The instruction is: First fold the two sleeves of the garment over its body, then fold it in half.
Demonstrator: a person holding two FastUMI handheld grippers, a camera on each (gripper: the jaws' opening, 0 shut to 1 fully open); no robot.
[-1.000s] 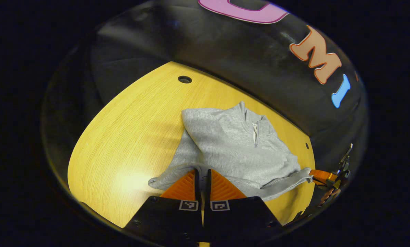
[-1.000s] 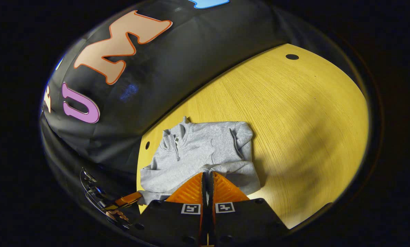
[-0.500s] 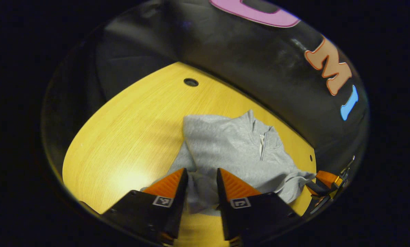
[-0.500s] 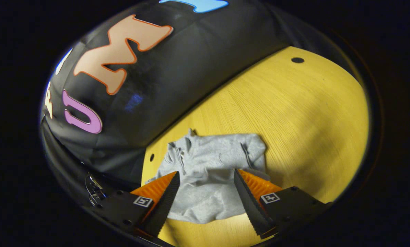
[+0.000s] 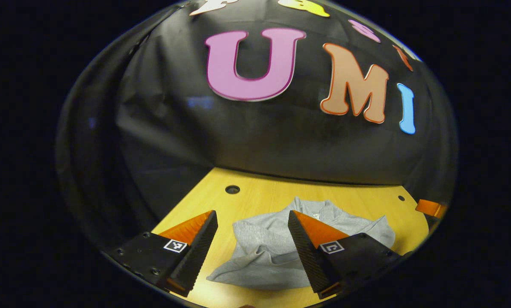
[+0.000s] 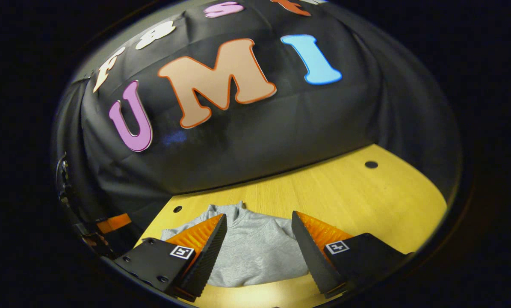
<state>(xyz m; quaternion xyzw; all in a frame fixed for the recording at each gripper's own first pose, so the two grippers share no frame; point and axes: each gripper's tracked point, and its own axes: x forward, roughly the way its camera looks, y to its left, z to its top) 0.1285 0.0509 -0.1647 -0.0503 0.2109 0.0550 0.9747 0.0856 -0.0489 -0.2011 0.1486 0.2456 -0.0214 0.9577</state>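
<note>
Item one, the garment point(image 5: 276, 252): a grey zip-neck pullover lying on the yellow wooden table point(image 5: 259, 199), collar toward the booth's black cloth wall, its body gathered into a compact bundle with a rounded fold edge nearest me. In the right gripper view the garment point(image 6: 255, 252) reads as a fairly flat, squarish packet; whether the sleeves lie neatly inside I cannot tell, as they are tucked out of sight. I judge the folding to be done or nearly so. Item two, my left gripper point(image 5: 252, 239): jaws spread wide, nothing between them, held above the near edge of the cloth and apart from it. Item three, my right gripper point(image 6: 258, 241): likewise released and empty, hanging over the near hem. In the left gripper view the other gripper shows as an orange tip at the far right, just beside the table's edge. Item four, the table: two small round holes near its back edge, one to each side of the pullover, well apart from it. Risks noted: the near fold in the left gripper view looks puffy and uneven, so I judge the soft knit may spring open or slump unaided. If I dip either tool back in to tidy it, a ridged finger could snag the top layer and drag the bundle askew.
</note>
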